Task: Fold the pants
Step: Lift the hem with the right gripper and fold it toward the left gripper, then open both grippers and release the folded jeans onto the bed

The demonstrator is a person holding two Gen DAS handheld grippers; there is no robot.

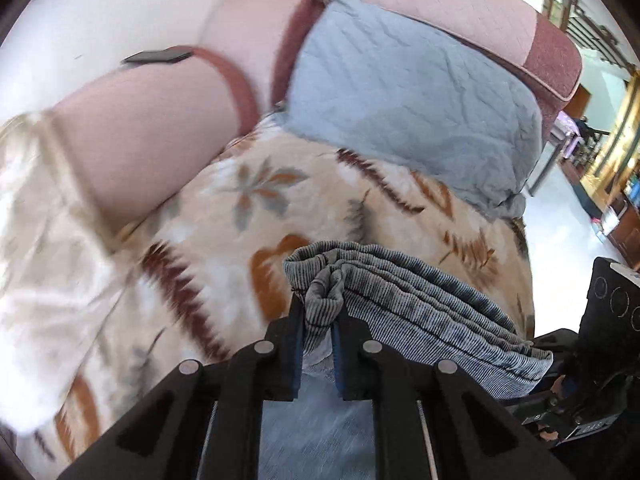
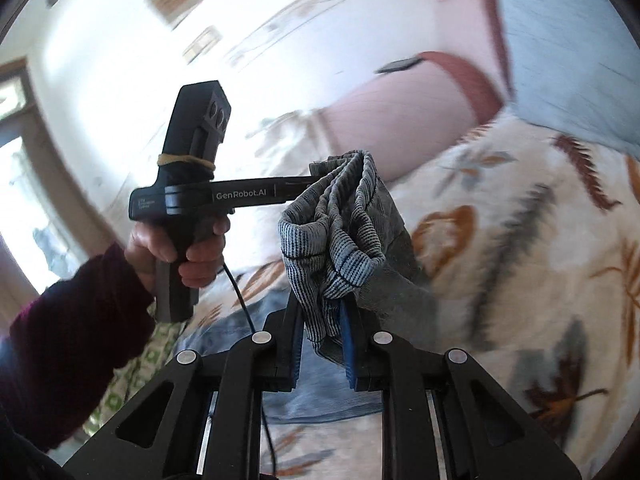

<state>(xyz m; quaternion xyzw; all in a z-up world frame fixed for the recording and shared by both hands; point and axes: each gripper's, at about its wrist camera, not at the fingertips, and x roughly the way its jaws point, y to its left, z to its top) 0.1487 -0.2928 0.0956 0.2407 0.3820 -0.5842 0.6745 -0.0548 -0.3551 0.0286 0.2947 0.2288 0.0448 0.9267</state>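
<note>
The pants (image 1: 408,304) are grey-blue ribbed fabric, bunched and stretched between both grippers above a leaf-patterned blanket (image 1: 224,216). My left gripper (image 1: 320,316) is shut on one bunched end of the pants. My right gripper (image 2: 323,316) is shut on the other end (image 2: 340,236), which hangs in folds. In the right wrist view the left gripper (image 2: 308,184) comes in from the left, held in a hand, its tip in the pants.
A pink sofa (image 1: 160,120) with a grey-blue quilted cushion (image 1: 404,96) lies behind the blanket. A dark phone (image 1: 160,57) rests on the armrest. A light blue cloth (image 2: 320,380) lies below the grippers. Floor and wooden furniture (image 1: 612,184) are to the right.
</note>
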